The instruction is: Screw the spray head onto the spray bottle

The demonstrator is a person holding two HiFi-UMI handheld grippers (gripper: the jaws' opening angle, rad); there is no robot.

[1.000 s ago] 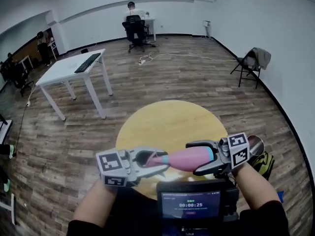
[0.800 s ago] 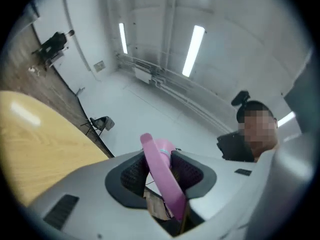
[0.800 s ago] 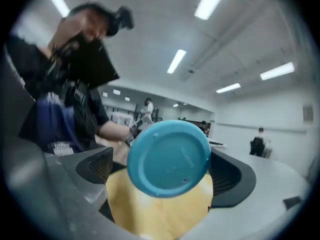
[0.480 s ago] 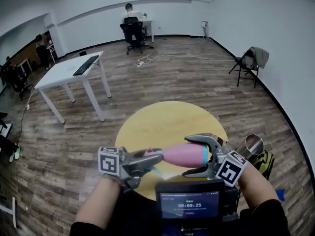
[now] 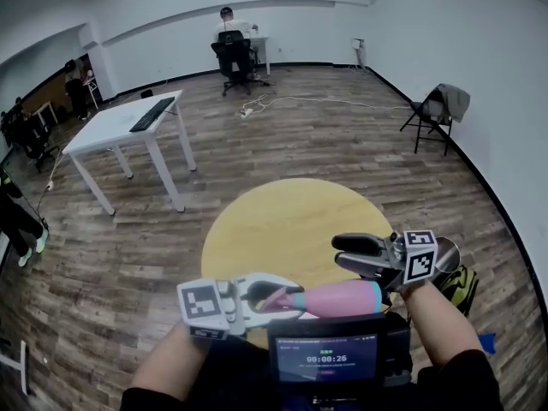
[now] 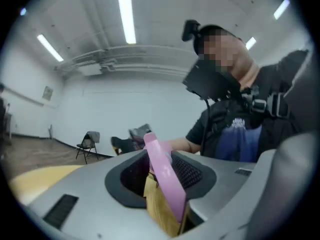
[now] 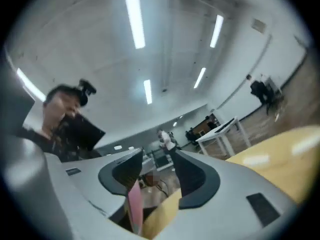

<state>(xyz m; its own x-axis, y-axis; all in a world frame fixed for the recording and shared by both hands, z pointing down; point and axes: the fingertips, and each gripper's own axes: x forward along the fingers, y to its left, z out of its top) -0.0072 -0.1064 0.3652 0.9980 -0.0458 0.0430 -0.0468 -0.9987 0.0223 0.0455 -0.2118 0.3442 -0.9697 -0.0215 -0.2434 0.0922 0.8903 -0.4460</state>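
Yellow round table (image 5: 282, 221) lies beneath my two grippers. My left gripper (image 5: 272, 296) clamps the one pink spray head (image 6: 165, 179), which looks already seated on the one pink spray bottle (image 5: 342, 299) jutting from its jaws. My right gripper (image 5: 344, 253), just beyond the bottle, is closing without pinching it. Tightening turns likely remain.

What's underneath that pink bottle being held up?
The round yellow table lies below the pink spray bottle. A black screen unit covers the table's near edge, so what sits there cannot be seen.
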